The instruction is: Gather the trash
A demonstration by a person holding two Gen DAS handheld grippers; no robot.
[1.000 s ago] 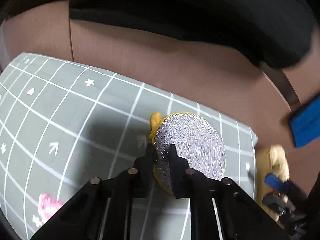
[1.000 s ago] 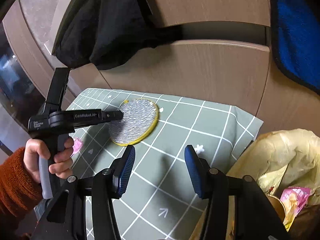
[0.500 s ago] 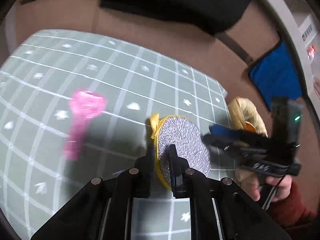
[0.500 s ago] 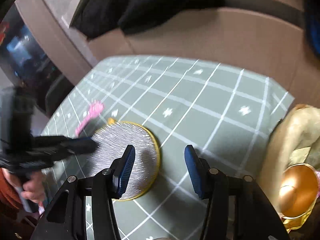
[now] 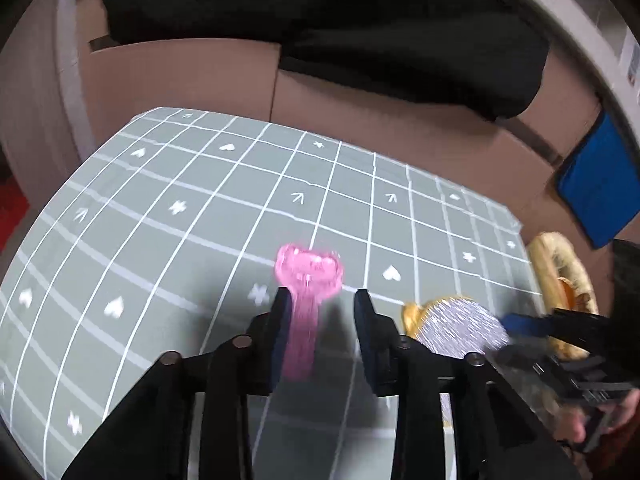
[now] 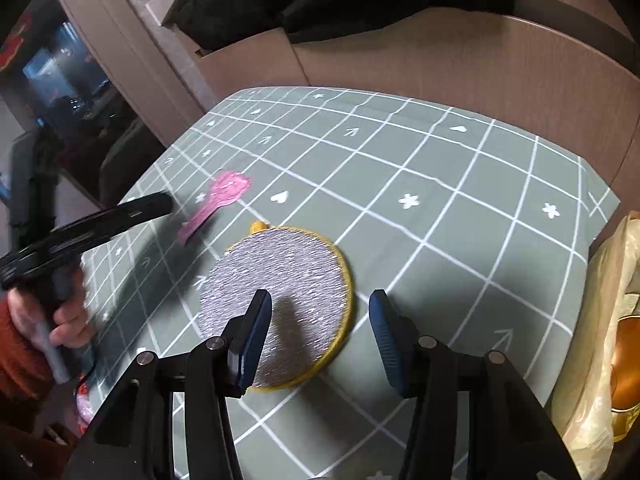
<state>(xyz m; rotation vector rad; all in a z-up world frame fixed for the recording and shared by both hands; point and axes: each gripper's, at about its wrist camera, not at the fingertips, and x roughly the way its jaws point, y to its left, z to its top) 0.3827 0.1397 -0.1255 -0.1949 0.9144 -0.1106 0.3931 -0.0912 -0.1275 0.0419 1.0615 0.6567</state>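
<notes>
- The pink heart-headed plastic piece with a long flat handle (image 5: 306, 308) is laid flat on the grey-green tablecloth with white grid lines (image 6: 440, 184). In the left wrist view its long axis runs up and down, the heart end pointing away from the camera and the handle toward it; the outline is blurred.
- The round silver glittery disc with a yellow rim (image 6: 280, 300) is also laid flat on the cloth, a small yellow tab at its far edge. It is near the pink piece but apart from it.
- The left gripper (image 5: 320, 312) is pointed steeply down at the cloth. Its jaws have just been opening and stand half apart; the pink handle is seen between them, but whether it is touched cannot be told.
- The right gripper (image 6: 316, 328) is tilted down over the near side of the disc. Its blue-padded jaws are held moderately wide with nothing gripped; the left pad is seen in front of the disc and the right pad beside its rim.
- In the right wrist view the left gripper is held by a hand (image 6: 60, 316) in a rust-coloured sleeve, at the left edge.
- A yellowish plastic bag (image 6: 600, 320) with a shiny gold round object inside is seen at the right end of the cloth.
- Brown cardboard panels (image 6: 460, 60) and a black fabric (image 5: 320, 28) are placed behind the cloth, and a blue cloth (image 5: 600, 180) at the right.
</notes>
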